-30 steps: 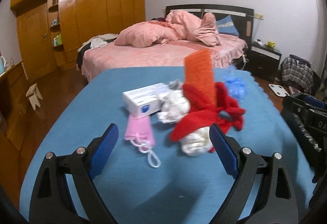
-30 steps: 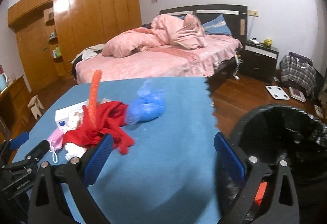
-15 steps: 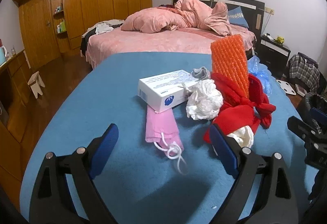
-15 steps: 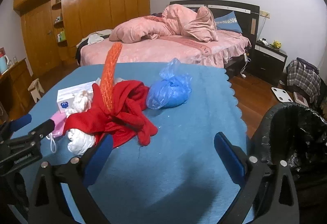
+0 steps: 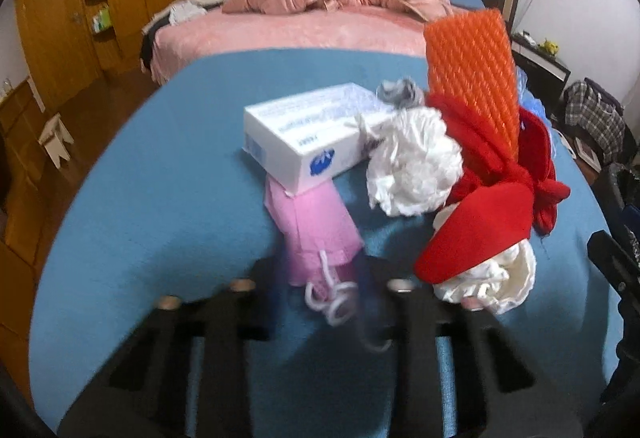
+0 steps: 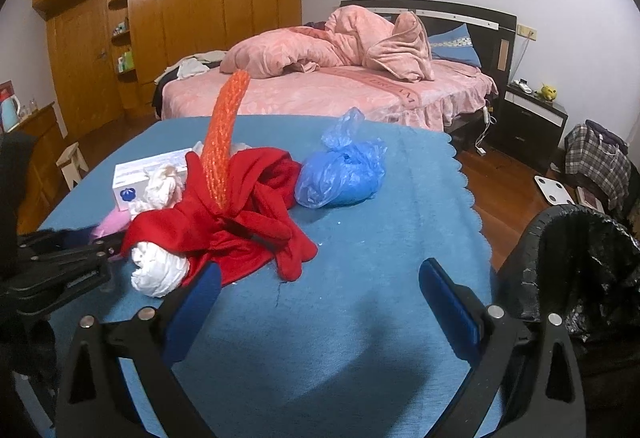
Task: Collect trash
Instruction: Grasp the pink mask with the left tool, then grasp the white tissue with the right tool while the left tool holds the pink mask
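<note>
Both differ: left hand-held gripper [image 5: 324, 294] just closed on pink mask [image 5: 316, 234]; right hand-held gripper [image 6: 320, 302] wide, empty.

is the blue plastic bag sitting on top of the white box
No, the blue plastic bag lies on the blue tablecloth, apart from the white box across the red cloth.

Left claw [image 5: 324, 294] nearer, jaws just closing around pink mask [image 5: 316, 234] end.

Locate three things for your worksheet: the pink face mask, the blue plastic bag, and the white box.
pink face mask [image 5: 316, 230], left wrist view, middle of its pleated body.
blue plastic bag [image 6: 340, 174], right wrist view, its bulging middle.
white box [image 5: 304, 130], left wrist view, its top face.
</note>
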`<action>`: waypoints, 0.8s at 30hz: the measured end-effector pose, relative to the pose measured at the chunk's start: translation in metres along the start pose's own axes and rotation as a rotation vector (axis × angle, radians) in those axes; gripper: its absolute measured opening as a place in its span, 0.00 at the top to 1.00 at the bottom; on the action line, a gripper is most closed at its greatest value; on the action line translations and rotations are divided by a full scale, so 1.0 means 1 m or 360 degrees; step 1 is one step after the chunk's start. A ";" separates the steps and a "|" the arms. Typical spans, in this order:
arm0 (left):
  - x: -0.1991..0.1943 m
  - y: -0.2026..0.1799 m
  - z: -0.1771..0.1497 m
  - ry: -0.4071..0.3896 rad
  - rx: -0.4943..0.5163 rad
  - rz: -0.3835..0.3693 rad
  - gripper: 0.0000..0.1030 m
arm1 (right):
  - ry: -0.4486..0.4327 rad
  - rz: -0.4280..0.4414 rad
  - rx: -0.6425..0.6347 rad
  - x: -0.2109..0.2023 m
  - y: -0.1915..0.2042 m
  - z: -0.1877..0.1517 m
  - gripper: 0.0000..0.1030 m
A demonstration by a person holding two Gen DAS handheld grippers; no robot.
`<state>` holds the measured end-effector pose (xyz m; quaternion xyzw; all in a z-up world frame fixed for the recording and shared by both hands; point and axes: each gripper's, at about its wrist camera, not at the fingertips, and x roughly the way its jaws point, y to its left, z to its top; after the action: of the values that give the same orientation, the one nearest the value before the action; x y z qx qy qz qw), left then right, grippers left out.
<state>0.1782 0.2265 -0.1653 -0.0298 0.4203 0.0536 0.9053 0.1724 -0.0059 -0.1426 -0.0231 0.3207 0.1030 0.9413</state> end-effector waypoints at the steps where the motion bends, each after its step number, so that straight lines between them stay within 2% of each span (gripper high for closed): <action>1: 0.000 0.001 -0.001 -0.0004 -0.0005 -0.0004 0.84 | 0.0002 0.0001 -0.0001 0.001 0.000 0.000 0.06; 4: -0.003 0.004 -0.002 -0.0024 -0.0026 -0.0007 0.91 | 0.0019 0.0004 0.0004 0.003 0.000 0.000 0.06; 9: -0.019 0.003 -0.006 -0.0072 -0.0017 -0.0005 0.93 | 0.0000 0.0021 0.0015 -0.002 0.000 0.001 0.06; 14: -0.038 0.007 -0.019 -0.0104 -0.0034 -0.0029 0.93 | 0.0000 0.0116 0.0013 -0.008 0.013 0.002 0.07; 17: -0.054 0.010 -0.027 -0.0152 -0.0036 -0.0044 0.93 | -0.0001 0.0179 -0.0022 -0.011 0.028 0.002 0.10; 20: -0.066 0.014 -0.033 -0.0194 -0.0031 -0.0008 0.93 | 0.0006 0.0230 -0.0062 -0.011 0.042 0.000 0.14; 24: -0.068 0.019 -0.035 -0.0222 -0.0057 0.0018 0.93 | 0.0040 0.0282 -0.0095 -0.007 0.058 -0.003 0.22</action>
<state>0.1057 0.2373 -0.1366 -0.0398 0.3554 0.0682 0.9314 0.1530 0.0498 -0.1396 -0.0238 0.3299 0.1951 0.9233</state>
